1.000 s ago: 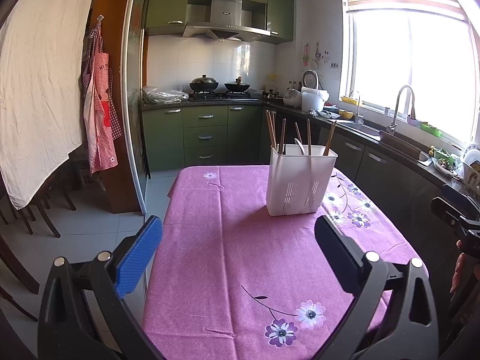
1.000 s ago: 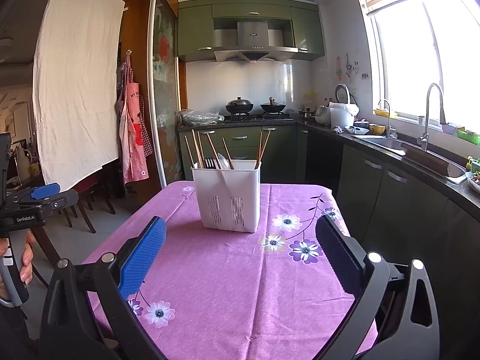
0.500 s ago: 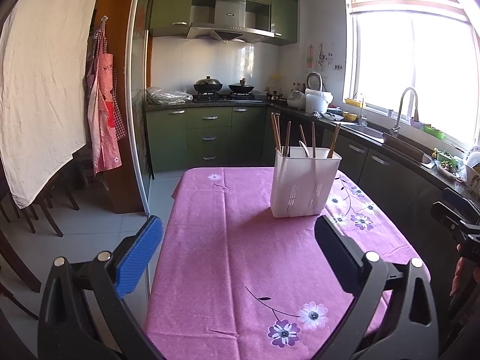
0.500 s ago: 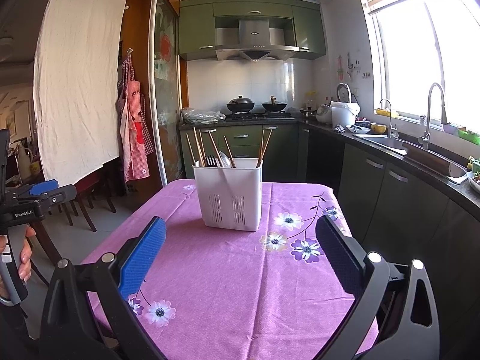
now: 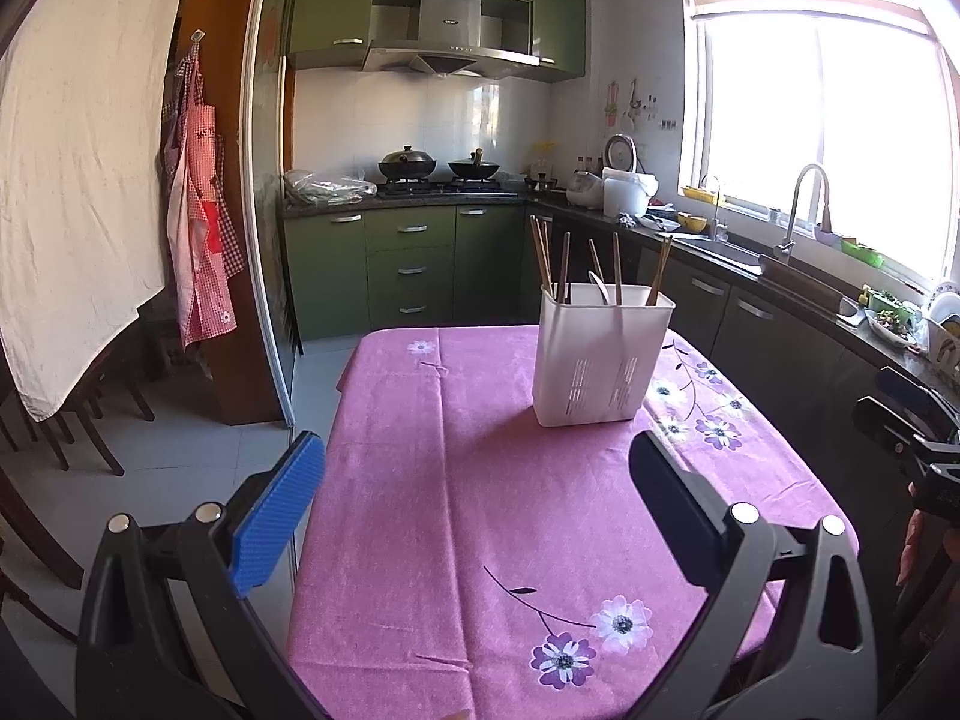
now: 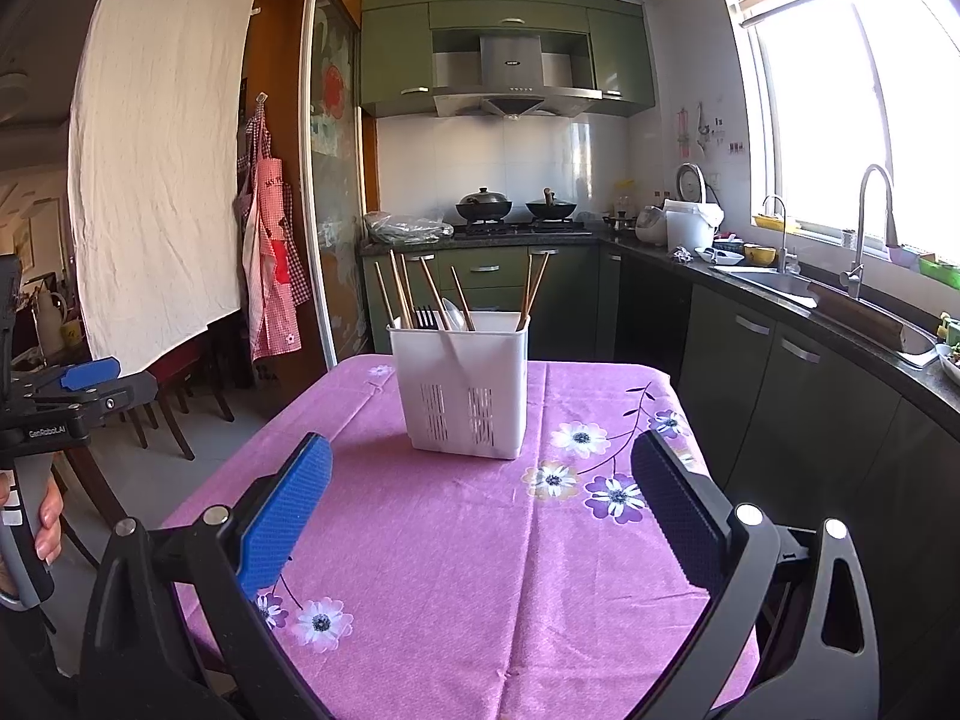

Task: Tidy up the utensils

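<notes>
The room is a kitchen with green cupboards (image 5: 408,258), a big bright window (image 5: 822,138) and a sink (image 6: 774,285) under it. Two black pots (image 6: 483,203) sit on the stove at the back. A white sheet (image 6: 156,168) and a red checked apron (image 6: 270,264) hang on the left.

The worktop (image 5: 480,510) is a table with a pink cloth with purple and white flowers on it. One white holder (image 6: 462,387) stands near the far edge of the worktop, closer to the far right corner in the left wrist view. Brown chopsticks (image 6: 399,294) stick up out of it, about seven, with a spoon (image 6: 453,315) and some dark forks (image 6: 426,317); the forks are too small to count.

The holder looks a bit farther away than one second ago, so both grippers have pulled back a little.

The left gripper (image 5: 477,480) is wide open and holds nothing. The right gripper (image 6: 480,480) is wide open too, with nothing in its fingers (image 6: 282,510). Both hang over the near edge of the worktop.
</notes>
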`<action>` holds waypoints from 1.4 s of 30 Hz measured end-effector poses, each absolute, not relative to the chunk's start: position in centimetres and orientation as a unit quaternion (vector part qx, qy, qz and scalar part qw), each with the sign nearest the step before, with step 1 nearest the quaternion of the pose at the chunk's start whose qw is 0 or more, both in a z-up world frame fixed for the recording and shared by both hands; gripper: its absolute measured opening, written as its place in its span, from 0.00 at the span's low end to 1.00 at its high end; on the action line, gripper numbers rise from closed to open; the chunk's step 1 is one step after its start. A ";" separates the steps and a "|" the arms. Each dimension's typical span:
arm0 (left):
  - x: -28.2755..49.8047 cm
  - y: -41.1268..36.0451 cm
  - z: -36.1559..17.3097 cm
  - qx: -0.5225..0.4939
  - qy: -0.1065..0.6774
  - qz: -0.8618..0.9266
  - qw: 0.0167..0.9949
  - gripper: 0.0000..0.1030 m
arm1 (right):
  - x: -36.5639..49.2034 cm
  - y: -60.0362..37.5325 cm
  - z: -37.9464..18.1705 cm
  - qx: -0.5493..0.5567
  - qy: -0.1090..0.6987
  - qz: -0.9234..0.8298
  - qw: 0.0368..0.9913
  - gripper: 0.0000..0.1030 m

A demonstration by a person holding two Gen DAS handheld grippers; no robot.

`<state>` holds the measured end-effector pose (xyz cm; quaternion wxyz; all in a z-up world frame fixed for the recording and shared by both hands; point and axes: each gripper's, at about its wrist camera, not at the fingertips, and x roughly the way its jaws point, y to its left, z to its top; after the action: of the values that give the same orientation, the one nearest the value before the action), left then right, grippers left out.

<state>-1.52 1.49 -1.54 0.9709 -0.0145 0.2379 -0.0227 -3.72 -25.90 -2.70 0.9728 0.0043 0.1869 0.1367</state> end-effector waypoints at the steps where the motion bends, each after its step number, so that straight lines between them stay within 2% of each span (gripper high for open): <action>1: -1.5 1.5 -1.5 -0.015 0.238 -0.022 0.971 0.94 | -3.7 -25.9 -2.7 0.004 0.187 0.137 0.973 0.96; 42: -0.8 1.4 -2.1 -0.014 0.256 -0.018 0.966 0.94 | -3.1 -25.4 -3.4 -0.002 0.198 0.141 0.970 0.96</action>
<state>-0.83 1.42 -2.09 0.9663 -0.0143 0.2562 -0.0177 -3.10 -25.43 -3.37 0.9700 -0.0022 0.1978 0.1414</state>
